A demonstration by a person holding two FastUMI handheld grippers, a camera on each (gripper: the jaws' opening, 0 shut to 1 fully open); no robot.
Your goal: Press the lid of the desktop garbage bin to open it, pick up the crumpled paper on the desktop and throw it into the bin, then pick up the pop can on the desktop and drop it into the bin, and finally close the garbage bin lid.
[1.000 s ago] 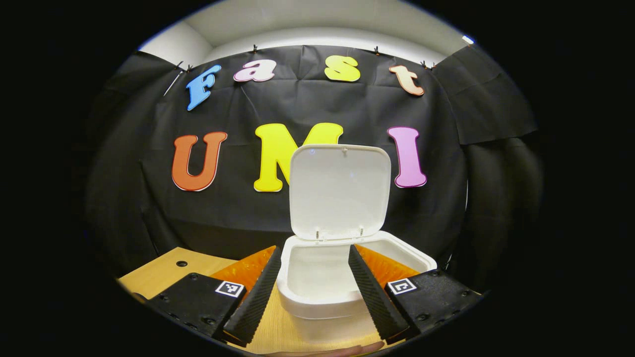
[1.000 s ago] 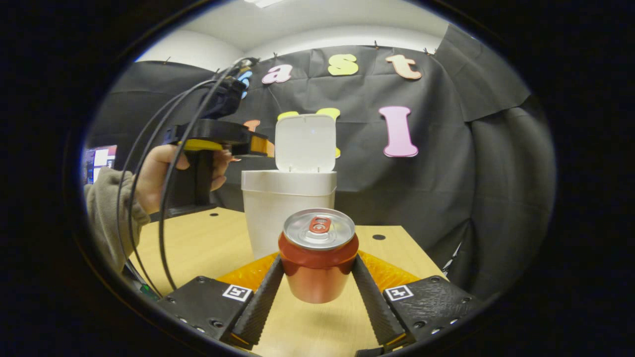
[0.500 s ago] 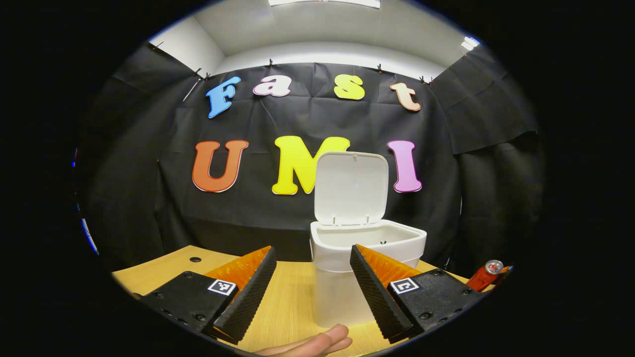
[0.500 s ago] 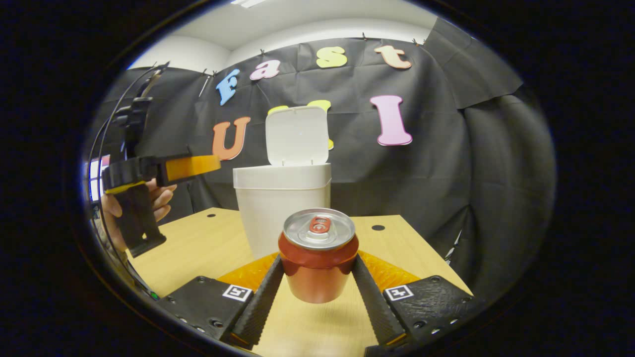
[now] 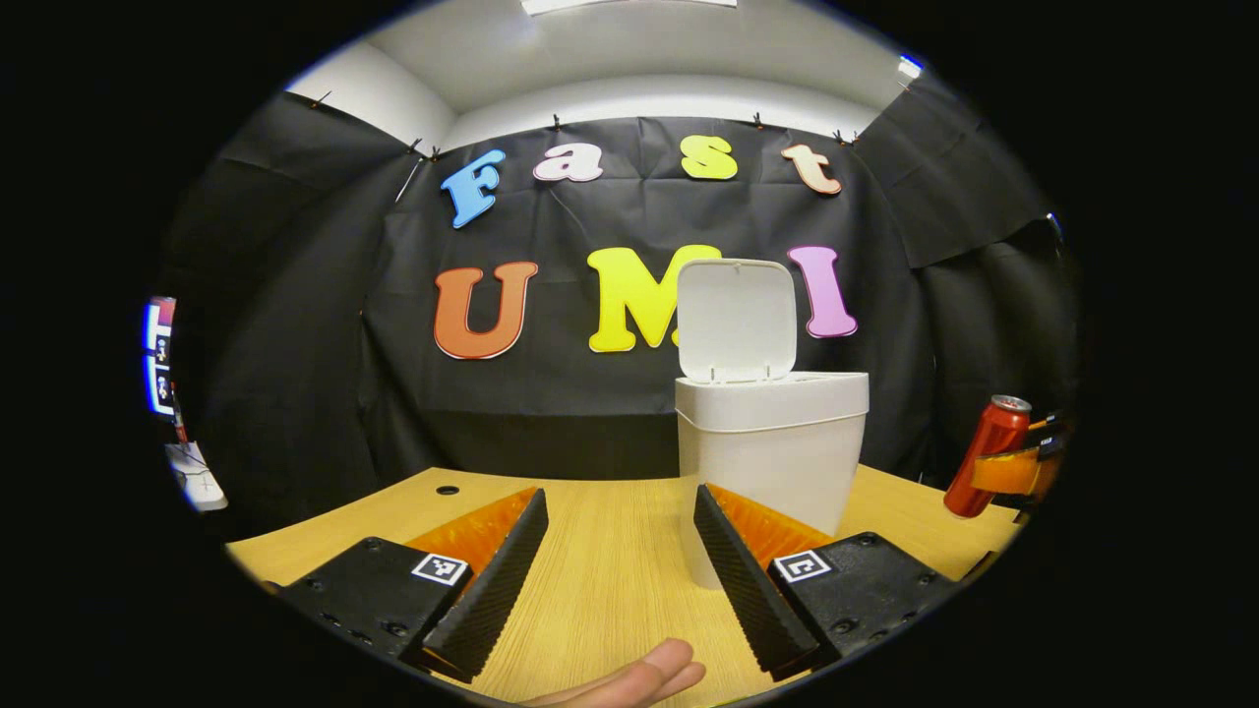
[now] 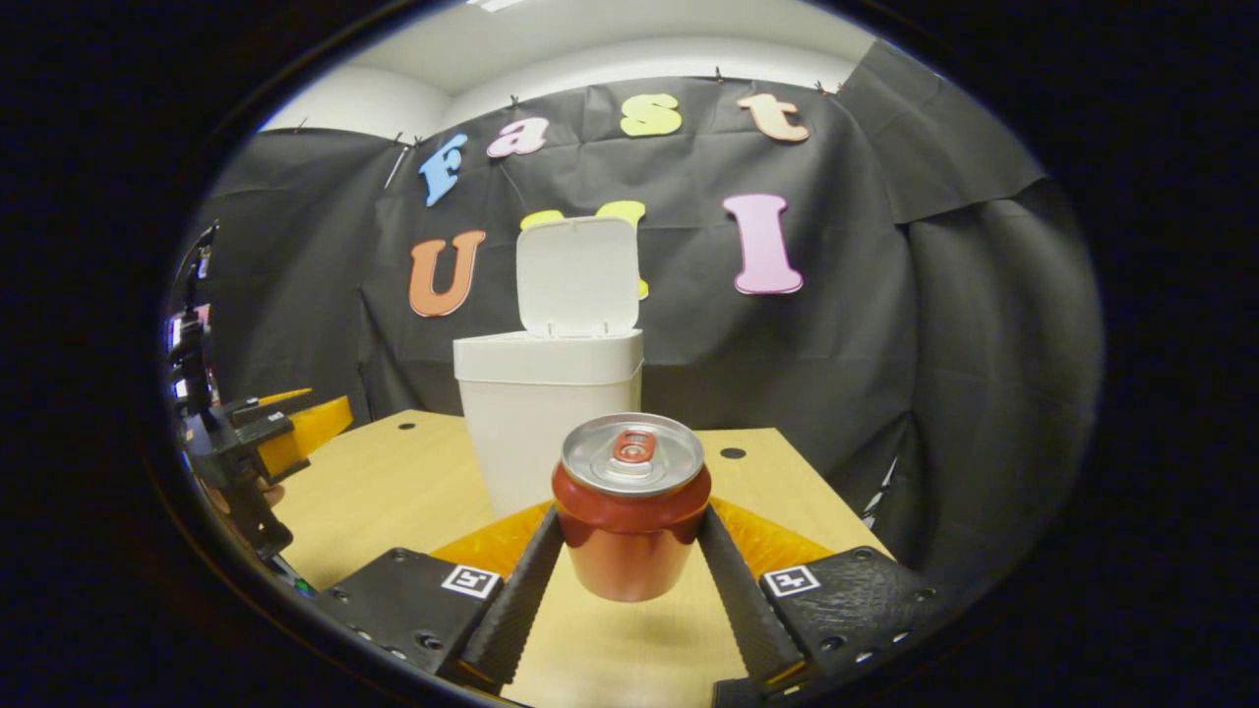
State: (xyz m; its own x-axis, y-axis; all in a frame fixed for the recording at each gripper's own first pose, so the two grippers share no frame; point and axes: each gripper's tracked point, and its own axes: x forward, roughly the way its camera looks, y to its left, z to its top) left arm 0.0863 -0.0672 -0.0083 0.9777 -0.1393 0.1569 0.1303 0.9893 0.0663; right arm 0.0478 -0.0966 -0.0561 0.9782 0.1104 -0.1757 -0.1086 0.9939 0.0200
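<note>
Between the right hand-held gripper's (image 6: 627, 575) fingers, the pop can (image 6: 630, 516) is sitting squeezed; the left hand-held gripper (image 5: 618, 570) is hanging open, and next the can is needing a lift over the open garbage bin (image 6: 547, 413).

One bin (image 5: 777, 452) with one lid (image 5: 737, 320), standing open. One can (image 6: 630, 511). One table (image 5: 610, 560) with two round holes seen in its top (image 6: 406, 427) (image 6: 732, 453). Two grippers: left (image 5: 615, 580) and right (image 6: 629, 590). One hand's fingers (image 5: 639, 680) at the bottom of the left gripper view
</note>
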